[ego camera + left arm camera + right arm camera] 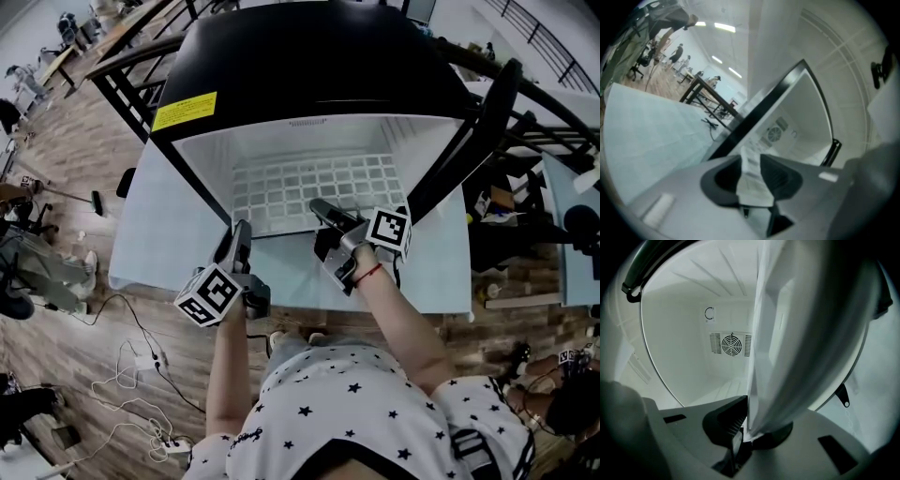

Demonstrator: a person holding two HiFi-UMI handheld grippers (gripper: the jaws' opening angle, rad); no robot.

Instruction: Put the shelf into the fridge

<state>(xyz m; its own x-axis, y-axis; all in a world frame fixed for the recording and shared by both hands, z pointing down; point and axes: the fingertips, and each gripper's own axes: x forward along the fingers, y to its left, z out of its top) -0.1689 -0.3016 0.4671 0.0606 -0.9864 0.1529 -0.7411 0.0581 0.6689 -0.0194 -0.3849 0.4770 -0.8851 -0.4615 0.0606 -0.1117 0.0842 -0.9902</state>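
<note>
Shelf [309, 192] lies flat in the mouth of the fridge [309, 56], long axis left to right, far edge inside, near edge toward us; we judge the remaining move to be a straight push toward the fan [731, 344] on the back wall. Left gripper [241, 231] pinches the near-left edge; right gripper [319, 208] pinches the near edge right of centre, slightly farther in; both forearms reach forward, grippers roughly level.
</note>
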